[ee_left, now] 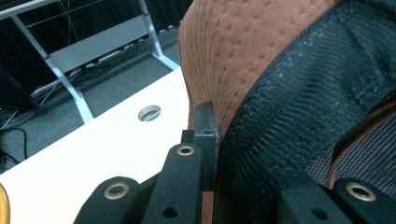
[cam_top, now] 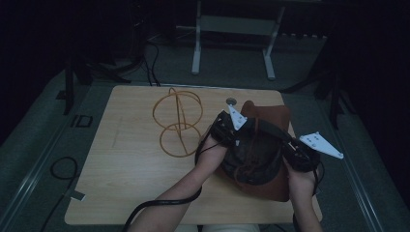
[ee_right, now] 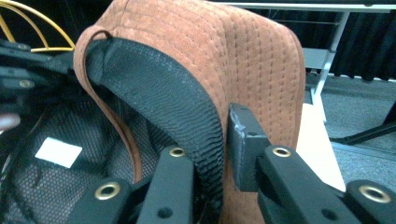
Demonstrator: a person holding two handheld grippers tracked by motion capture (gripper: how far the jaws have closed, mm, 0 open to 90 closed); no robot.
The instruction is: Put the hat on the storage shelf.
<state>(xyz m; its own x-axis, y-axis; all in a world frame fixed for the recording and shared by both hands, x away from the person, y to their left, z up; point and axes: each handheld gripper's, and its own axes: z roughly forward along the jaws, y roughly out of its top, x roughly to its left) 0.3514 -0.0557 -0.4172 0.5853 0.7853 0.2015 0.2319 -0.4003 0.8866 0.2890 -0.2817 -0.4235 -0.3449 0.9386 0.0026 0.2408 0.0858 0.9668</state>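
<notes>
Hat [cam_top: 261, 154] lies crown-down, brim toward the far edge — left gripper [cam_top: 231, 126] and right gripper [cam_top: 296, 151] fingers pinch its sweatband.

Hat [ee_right: 224, 56]: brown suede, black mesh lining, centre to 12 o'clock.
Right gripper [ee_right: 219, 154]: fingers [ee_right: 245, 144] clamped on hat's rim, 6 o'clock.

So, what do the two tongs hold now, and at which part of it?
Both hold the brown hat, which lies upside down. The left tongs and the right tongs each pinch the black band at its opening, on opposite sides.
</notes>
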